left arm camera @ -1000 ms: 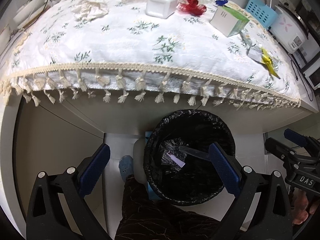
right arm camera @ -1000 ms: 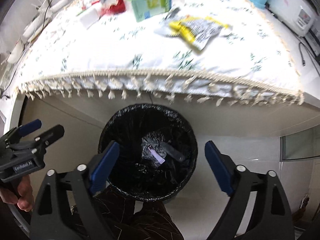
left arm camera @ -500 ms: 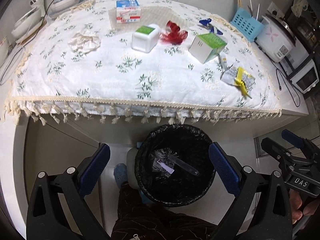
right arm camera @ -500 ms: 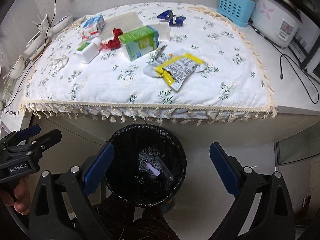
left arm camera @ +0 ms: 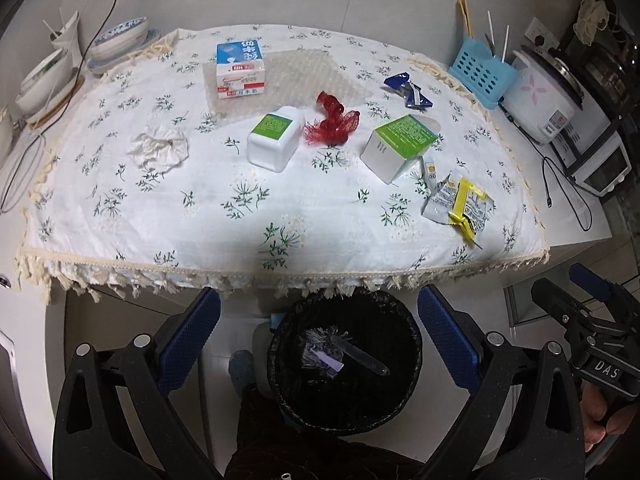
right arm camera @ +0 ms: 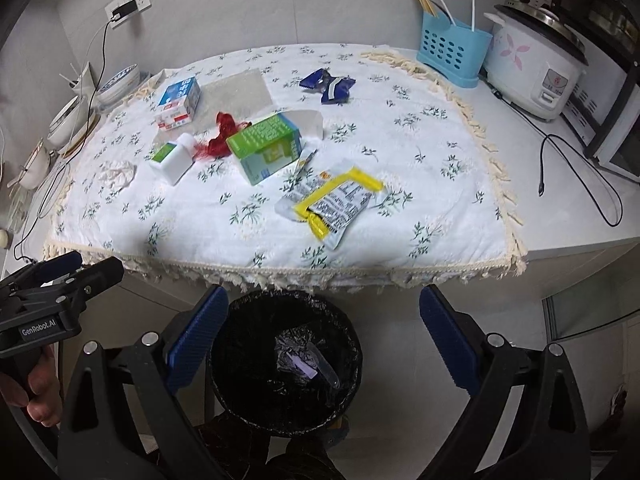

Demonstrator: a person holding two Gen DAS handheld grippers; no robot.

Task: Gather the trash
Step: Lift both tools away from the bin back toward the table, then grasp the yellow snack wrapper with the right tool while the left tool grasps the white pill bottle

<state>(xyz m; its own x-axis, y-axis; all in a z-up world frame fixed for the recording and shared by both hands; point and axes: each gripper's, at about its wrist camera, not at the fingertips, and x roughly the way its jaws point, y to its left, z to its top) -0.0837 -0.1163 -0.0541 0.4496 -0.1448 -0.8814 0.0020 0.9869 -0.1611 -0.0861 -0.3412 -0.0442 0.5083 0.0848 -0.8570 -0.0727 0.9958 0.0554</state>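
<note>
A black-lined trash bin (left arm camera: pixel 404 364) (right arm camera: pixel 352 360) stands on the floor under the table's front edge, with a clear tube and a purple scrap inside. Both grippers hang above it, empty. My left gripper (left arm camera: pixel 319 332) is open, and my right gripper (right arm camera: pixel 323 332) is open too. On the flowered tablecloth (left arm camera: pixel 200 216) lie a yellow-and-silver wrapper (left arm camera: pixel 460 204) (right arm camera: pixel 336 204), a green box (left arm camera: pixel 400 146) (right arm camera: pixel 266 148), a white bottle (left arm camera: pixel 274 142), red netting (left arm camera: pixel 332 122), a crumpled tissue (left arm camera: pixel 158 148), a milk carton (left arm camera: pixel 240 70) and a blue wrapper (left arm camera: pixel 410 90) (right arm camera: pixel 330 82).
A blue utensil caddy (right arm camera: pixel 452 50) and a rice cooker (right arm camera: pixel 536 68) stand at the back right, with a black cable (right arm camera: pixel 580 176) trailing over the counter. Bowls (left arm camera: pixel 116 38) are stacked at the back left. A person's leg shows below the bin.
Both grippers have risen away from the bin, so the whole tabletop has come into view. Nothing on the table has moved.
</note>
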